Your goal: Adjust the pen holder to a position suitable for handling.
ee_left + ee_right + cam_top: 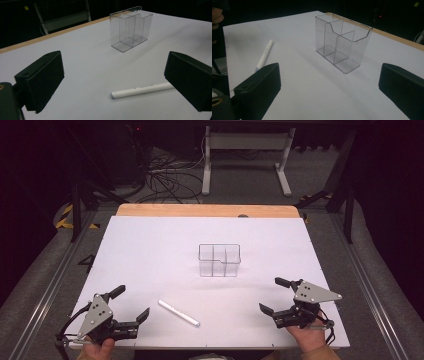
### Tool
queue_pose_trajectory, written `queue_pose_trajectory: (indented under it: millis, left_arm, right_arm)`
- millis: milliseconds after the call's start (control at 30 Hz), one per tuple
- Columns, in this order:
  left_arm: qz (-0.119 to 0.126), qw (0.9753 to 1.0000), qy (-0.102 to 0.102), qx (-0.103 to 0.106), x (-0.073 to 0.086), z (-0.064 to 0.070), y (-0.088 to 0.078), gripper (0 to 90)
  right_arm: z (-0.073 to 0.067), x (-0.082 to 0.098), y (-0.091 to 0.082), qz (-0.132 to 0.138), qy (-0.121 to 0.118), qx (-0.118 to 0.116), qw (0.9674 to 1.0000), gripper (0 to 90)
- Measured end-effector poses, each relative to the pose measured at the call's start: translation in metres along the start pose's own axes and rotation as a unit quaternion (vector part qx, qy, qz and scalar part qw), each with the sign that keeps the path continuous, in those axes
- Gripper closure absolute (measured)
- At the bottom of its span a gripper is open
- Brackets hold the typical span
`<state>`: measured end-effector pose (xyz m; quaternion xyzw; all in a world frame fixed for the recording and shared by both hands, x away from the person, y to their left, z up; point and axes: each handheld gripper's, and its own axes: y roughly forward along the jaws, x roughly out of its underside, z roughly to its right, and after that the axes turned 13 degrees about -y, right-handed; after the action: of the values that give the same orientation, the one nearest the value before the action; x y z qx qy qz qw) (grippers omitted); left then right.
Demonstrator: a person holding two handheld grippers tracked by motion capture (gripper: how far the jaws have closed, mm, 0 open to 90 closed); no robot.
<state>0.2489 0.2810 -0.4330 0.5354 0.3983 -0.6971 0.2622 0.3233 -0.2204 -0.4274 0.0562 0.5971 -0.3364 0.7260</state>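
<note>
I've got both grippers, left & right, jaws wide apart & holding nothing, w/ the white pen lying flat on the table nearer me than the clear organizer, prob ready for pickup.

High view overhead, forward-down; gripper views low, sharing the organizer.

I can read no text anywhere from here; the white pen on the desk carries a thin line of small dark print along its barrel, too blurred for me to make out
</note>
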Motion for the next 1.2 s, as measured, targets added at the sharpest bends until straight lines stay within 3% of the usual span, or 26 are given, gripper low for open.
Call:
queue_pose_trajectory:
  millis: [567,1200]
  left_arm:
    - [-0.003,1.0000,-0.006,0.001,0.000,-0.001,0.001,3.5]
    - [-0.008,1.0000,-0.005,0.002,0.001,-0.001,0.001,3.5]
  right_arm:
    - [-0.008,-0.026,0.029,-0.007,-0.018,-0.043,0.9989,4.0]
    - [-0.019,-0.055,0.060,0.011,-0.044,-0.078,0.9959,2.4]
